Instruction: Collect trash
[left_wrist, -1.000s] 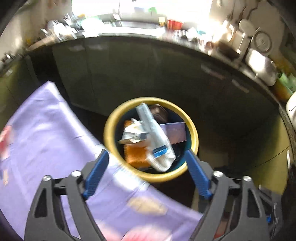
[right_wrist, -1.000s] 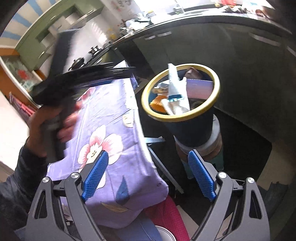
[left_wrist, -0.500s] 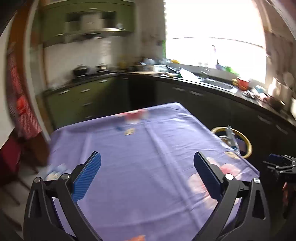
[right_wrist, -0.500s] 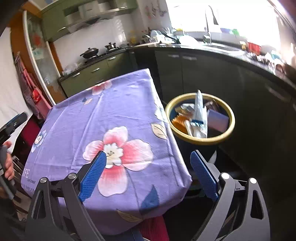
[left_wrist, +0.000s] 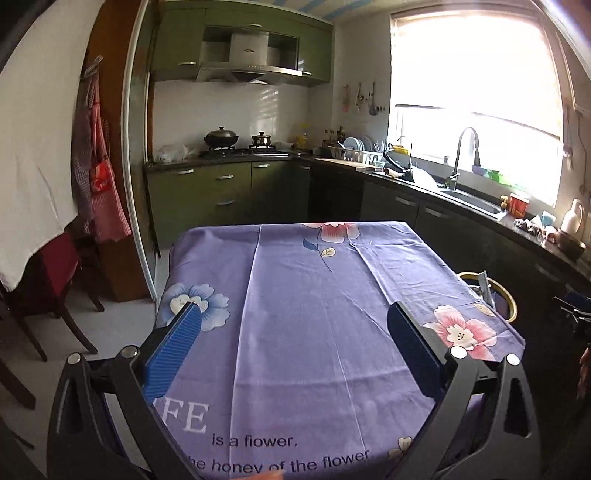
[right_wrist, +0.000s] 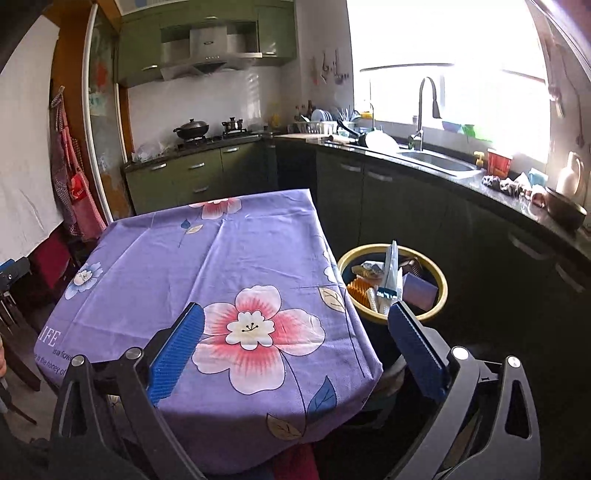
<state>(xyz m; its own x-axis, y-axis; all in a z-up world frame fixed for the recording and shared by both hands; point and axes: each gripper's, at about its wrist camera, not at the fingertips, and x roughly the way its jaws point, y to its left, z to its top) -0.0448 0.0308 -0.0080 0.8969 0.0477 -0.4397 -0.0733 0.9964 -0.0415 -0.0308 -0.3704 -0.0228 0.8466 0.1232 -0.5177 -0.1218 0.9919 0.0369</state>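
Blown-out daylight from the window (left_wrist: 476, 110), dim lower cabinets (right_wrist: 461, 236), sharp focus, fisheye bending at edges

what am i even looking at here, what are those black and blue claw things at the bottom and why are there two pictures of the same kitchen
No robot here: a person carries a handheld two-finger gripper in each hand, and each gripper has a wide-angle camera looking out along its fingers. So one picture comes from the left gripper, the other from the right gripper. The blue strips are the finger pads. Both grippers are open and hold nothing.

Ahead is a table under a purple flowered tablecloth; nothing lies on the part in view. Beside the table, on the sink side, stands a yellow-rimmed bin already stuffed with wrappers and packaging. In the left view only the bin's rim shows past the table edge.
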